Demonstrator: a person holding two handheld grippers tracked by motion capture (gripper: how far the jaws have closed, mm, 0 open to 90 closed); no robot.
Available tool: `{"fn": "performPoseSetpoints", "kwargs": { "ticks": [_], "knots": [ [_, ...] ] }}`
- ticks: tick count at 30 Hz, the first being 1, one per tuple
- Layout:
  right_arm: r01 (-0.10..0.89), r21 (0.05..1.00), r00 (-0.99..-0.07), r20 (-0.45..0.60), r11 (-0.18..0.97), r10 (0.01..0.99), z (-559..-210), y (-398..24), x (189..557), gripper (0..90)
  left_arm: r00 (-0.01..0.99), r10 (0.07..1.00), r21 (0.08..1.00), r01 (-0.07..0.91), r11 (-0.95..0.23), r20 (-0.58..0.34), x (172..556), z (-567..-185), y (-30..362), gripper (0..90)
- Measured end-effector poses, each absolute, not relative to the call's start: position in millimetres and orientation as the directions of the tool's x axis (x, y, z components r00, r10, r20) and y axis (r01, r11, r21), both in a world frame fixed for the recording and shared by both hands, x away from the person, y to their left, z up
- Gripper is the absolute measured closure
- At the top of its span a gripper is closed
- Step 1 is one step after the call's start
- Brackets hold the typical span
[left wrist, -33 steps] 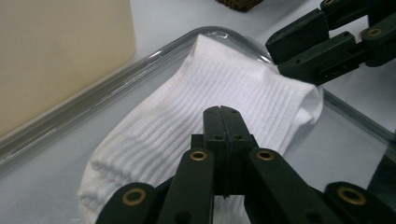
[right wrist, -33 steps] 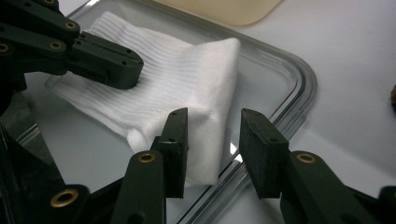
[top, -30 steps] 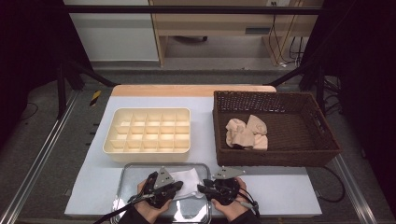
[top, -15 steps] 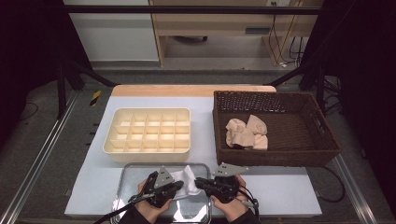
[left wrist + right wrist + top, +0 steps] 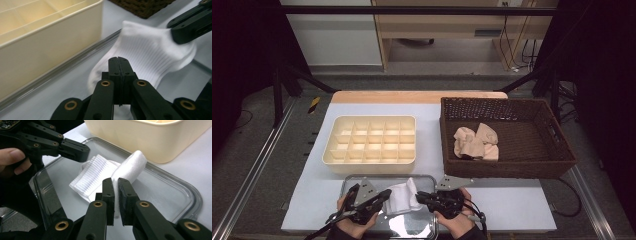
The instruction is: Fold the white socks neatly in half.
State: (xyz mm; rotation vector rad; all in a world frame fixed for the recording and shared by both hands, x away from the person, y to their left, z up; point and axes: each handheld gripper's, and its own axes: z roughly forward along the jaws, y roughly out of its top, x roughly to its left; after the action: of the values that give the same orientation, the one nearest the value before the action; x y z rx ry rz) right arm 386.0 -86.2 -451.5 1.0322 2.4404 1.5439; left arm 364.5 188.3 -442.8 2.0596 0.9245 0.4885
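A white ribbed sock (image 5: 403,197) hangs over a clear tray (image 5: 387,179) at the table's near edge, stretched between both grippers. My left gripper (image 5: 384,194) is at its left end, and in the left gripper view (image 5: 119,59) the jaws are pressed together on the sock's (image 5: 150,55) near edge. My right gripper (image 5: 419,196) has just been closing. In the right gripper view (image 5: 114,181) its jaws pinch a folded part of the sock (image 5: 100,175). The left gripper's tip (image 5: 75,148) sits at the sock's far corner.
A cream box (image 5: 371,140) divided into several compartments stands just behind the tray. A dark wicker basket (image 5: 507,172) at the right holds beige cloth pieces (image 5: 476,142). The white table top has bare room to the right of the tray.
The sock lay flat in the tray a second ago and now hangs lifted between the grippers. The left gripper has risen and shifted. The right gripper rose slightly.
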Motion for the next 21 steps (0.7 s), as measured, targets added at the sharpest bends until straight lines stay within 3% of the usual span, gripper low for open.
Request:
{"fn": "performPoseSetpoints", "kwargs": {
  "ticks": [8, 21],
  "knots": [
    [0.493, 0.826, -0.78, 0.281, 0.274, 0.559, -449.2, -75.8, 387.6, 84.6, 0.603, 0.797, 0.776, 0.509, -0.371, -0.015, 360.7, -460.0, 219.3, 89.3],
    [0.457, 0.825, -0.835, 0.27, 0.331, 0.48, -443.8, -33.6, 391.5, 84.5, 0.611, 0.79, 0.759, 0.536, -0.371, -0.045, 366.3, -467.7, 217.0, 89.4]
  ]
}}
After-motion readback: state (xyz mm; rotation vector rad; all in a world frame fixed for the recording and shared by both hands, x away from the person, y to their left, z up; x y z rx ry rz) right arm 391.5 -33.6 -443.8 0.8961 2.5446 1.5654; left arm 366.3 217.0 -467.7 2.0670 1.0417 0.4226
